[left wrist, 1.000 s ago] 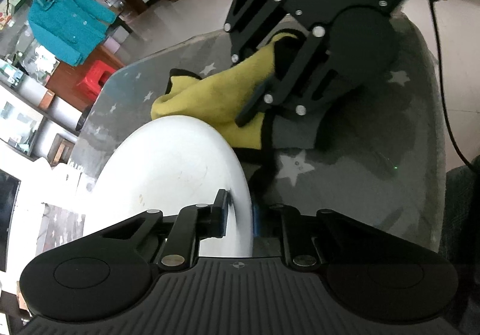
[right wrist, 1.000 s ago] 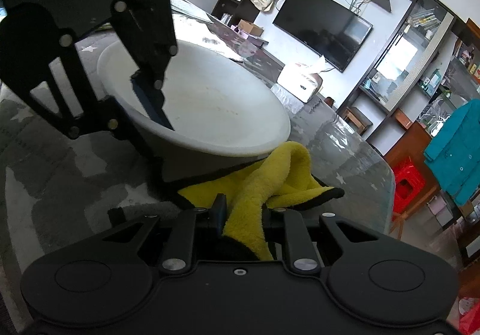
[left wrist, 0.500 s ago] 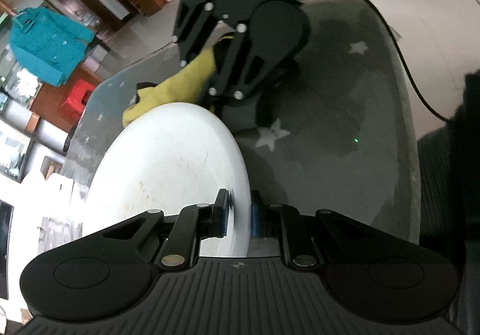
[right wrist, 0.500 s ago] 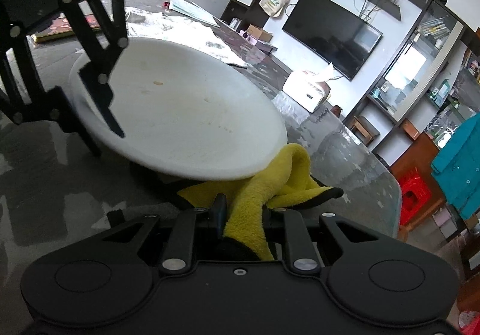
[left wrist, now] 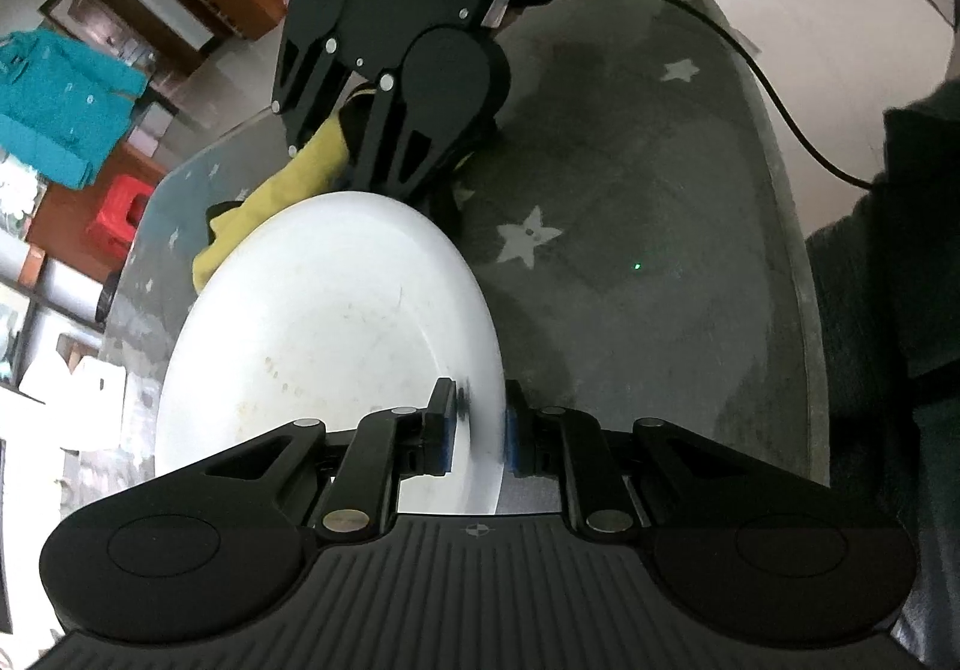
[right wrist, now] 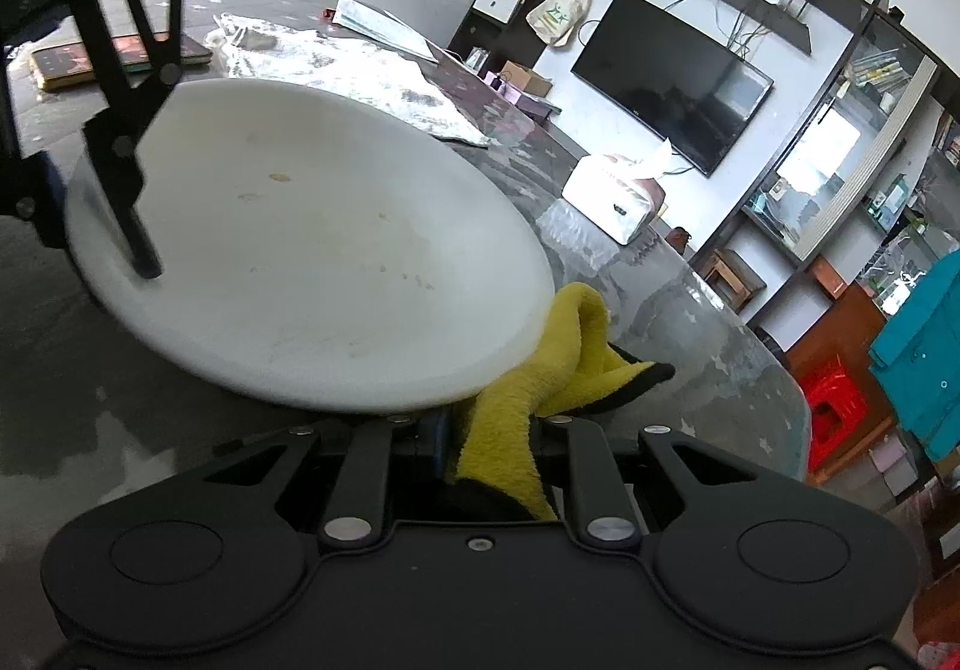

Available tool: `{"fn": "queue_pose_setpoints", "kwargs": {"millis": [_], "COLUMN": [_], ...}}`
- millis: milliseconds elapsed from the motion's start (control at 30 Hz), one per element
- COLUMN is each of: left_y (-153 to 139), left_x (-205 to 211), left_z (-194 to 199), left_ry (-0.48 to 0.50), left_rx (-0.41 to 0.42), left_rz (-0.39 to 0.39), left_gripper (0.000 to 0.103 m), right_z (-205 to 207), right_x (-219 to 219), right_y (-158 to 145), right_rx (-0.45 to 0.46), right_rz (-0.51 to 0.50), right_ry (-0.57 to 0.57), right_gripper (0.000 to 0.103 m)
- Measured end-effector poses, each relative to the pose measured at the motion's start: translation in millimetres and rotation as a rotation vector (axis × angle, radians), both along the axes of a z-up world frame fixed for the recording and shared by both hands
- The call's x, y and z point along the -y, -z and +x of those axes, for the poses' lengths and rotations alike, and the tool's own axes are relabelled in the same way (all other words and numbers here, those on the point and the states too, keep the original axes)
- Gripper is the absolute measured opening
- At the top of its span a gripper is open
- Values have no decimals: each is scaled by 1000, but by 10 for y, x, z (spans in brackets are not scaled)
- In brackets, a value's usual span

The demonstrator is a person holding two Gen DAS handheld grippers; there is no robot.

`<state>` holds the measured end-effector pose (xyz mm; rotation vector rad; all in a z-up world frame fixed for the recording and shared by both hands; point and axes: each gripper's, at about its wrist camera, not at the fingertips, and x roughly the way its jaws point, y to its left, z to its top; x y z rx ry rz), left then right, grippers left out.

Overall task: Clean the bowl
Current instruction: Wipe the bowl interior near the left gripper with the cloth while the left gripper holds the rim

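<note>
The left hand-held gripper (left wrist: 477,430) pinches the rim of the white bowl (left wrist: 336,334), holding it tilted above the worktop (left wrist: 660,226) near its curved edge, open side facing the right hand-held gripper (right wrist: 489,451), which is pressed together on the yellow cloth (right wrist: 528,388). To wipe well, I think the cloth should press on the brown specks inside, in circles, while the rim grip is firm. The bowl is round, without a long axis

Grey star-patterned table (left wrist: 630,250), tissue box (right wrist: 612,196), crumpled foil sheet (right wrist: 360,64), books (right wrist: 72,61) lying on it
</note>
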<state>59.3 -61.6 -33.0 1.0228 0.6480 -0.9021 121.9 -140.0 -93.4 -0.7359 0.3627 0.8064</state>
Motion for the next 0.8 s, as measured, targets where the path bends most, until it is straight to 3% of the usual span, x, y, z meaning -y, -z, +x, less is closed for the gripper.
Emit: {"fn": "queue_pose_setpoints", "kwargs": {"millis": [200,433,800], "left_y": [0,-70,-124], "left_x": [35,42,114], "left_z": [-112,-85,-63], "left_ry": [-47,-115,-201], "left_rx": [-12,-18,-13], "left_rz": [-18,-37,-79], "left_gripper": [19,31,36], "right_z": [32,-35,-155], "right_x": [18,62,95], "right_y": [0,-11,-31], "right_rx": [-3,-7,-45], "right_rz": [4,-2,27], "right_ry": [8,39,146], "right_gripper": [21,21,21]}}
